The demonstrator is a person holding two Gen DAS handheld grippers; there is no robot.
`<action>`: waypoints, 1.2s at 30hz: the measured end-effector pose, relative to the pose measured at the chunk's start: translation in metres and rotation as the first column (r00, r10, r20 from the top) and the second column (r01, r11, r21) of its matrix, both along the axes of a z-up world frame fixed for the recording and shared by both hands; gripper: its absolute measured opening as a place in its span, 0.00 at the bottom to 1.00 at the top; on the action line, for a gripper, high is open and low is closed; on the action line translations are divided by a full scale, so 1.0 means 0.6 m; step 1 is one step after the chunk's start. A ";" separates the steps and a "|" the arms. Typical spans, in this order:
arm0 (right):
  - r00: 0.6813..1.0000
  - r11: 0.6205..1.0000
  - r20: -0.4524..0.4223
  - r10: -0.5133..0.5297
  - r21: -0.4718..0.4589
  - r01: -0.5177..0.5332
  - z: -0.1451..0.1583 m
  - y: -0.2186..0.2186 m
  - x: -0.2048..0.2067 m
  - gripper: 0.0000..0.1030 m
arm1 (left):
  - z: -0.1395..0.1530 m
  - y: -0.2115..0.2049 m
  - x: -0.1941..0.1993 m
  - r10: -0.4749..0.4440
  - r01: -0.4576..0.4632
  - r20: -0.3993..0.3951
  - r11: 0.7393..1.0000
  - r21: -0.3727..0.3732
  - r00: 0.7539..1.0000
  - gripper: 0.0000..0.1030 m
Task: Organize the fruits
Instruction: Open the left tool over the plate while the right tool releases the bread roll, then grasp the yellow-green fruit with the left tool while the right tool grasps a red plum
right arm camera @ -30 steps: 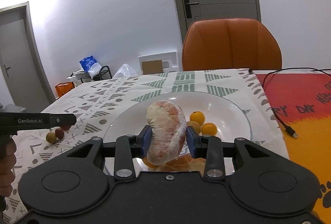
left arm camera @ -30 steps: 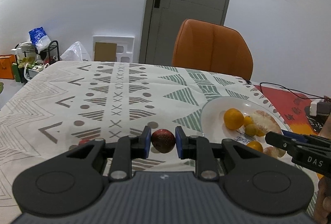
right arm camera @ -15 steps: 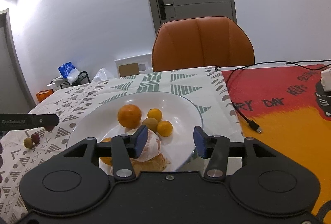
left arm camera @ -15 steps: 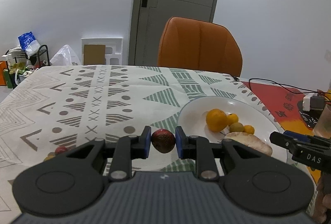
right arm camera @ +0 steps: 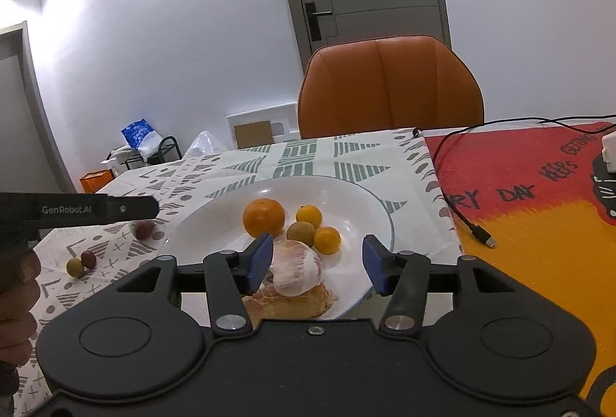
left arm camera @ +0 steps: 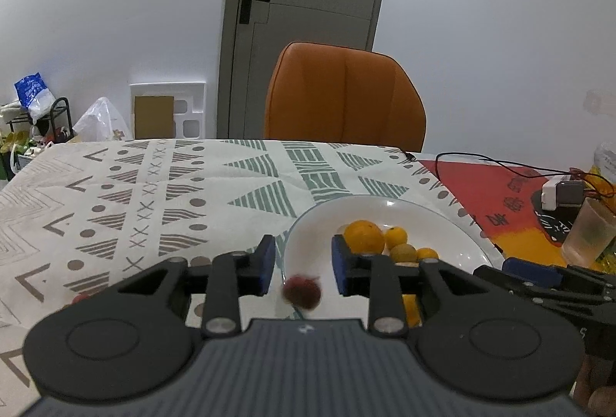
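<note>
My left gripper (left arm camera: 304, 265) is open over the near left rim of the white plate (left arm camera: 450, 224). A small dark red fruit (left arm camera: 302, 293) is blurred below its jaws, free of them; it shows in the right wrist view (right arm camera: 143, 229) under the left gripper's finger (right arm camera: 96, 211). My right gripper (right arm camera: 315, 263) is open and empty above the plate (right arm camera: 358, 197). On the plate lie a peeled citrus piece (right arm camera: 298, 268), a big orange (right arm camera: 264, 217), two small oranges (right arm camera: 308, 216) and a greenish fruit (right arm camera: 301, 231).
A green and a red small fruit (right arm camera: 80, 263) lie on the patterned cloth left of the plate. An orange chair (left arm camera: 344, 97) stands behind the table. A cable (right arm camera: 467, 220) crosses the red-orange mat at right, with a plastic cup (left arm camera: 589, 234) and a charger (left arm camera: 558, 191).
My left gripper moved right to the plate's rim and opened, letting go of the dark red fruit. My right gripper let go of the peeled citrus onto the plate and stays open.
</note>
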State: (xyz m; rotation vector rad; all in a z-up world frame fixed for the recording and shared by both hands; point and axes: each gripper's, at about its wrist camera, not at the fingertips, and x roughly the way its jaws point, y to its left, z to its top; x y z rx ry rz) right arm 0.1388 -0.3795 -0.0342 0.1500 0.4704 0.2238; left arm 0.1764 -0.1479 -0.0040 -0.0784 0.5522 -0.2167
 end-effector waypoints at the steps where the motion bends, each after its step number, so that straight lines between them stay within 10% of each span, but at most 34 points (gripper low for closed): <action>1: 1.000 1.000 0.000 0.003 0.001 -0.003 0.000 0.001 -0.001 0.52 | 0.001 0.002 -0.001 0.001 -0.001 0.000 1.000 -0.001 1.000 0.33; 15: 0.996 0.996 0.021 0.085 0.004 -0.086 0.014 0.066 -0.003 0.74 | 0.017 0.104 -0.034 0.161 -0.162 0.031 0.986 0.035 0.987 0.73; 36: 0.976 0.976 0.019 0.218 0.016 -0.218 0.017 0.176 -0.003 0.91 | -0.018 0.242 -0.072 0.305 -0.305 -0.014 0.952 0.009 0.952 0.76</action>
